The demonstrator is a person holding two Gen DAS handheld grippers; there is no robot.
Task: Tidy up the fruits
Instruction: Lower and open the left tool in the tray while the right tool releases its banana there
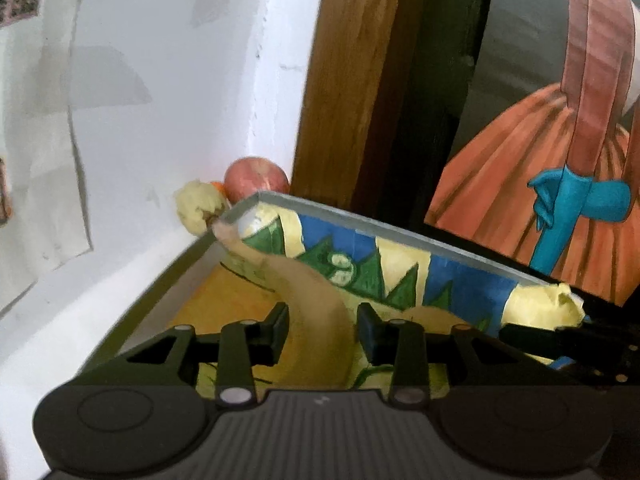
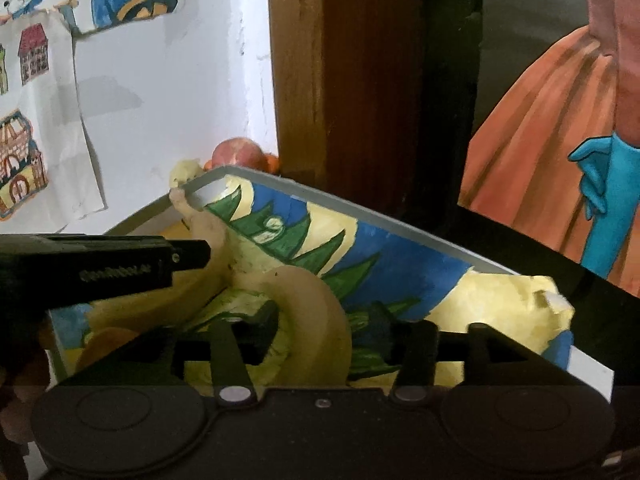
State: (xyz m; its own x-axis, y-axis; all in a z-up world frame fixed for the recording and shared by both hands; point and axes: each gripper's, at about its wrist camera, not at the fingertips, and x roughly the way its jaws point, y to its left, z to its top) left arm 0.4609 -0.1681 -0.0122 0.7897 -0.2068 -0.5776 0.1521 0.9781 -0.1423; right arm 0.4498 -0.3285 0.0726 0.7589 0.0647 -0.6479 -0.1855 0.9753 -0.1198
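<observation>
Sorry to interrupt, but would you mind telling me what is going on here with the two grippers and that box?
A person is sorting fruit with two handheld grippers. Both reach into a shallow grey-rimmed box lined with a blue, green and yellow painted sheet. The left gripper has its jaws on either side of a long yellow banana; the right gripper brackets a second curved banana. Whether either grip is firm is unclear. A red apple sits behind the box by the white wall.

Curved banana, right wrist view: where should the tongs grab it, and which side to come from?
Grip the curved banana across the thick middle of its arc, coming from above on the near side, where the right tongs already straddle it. The box wall closes off the far side, and the second banana and the left tongs crowd its left.
</observation>
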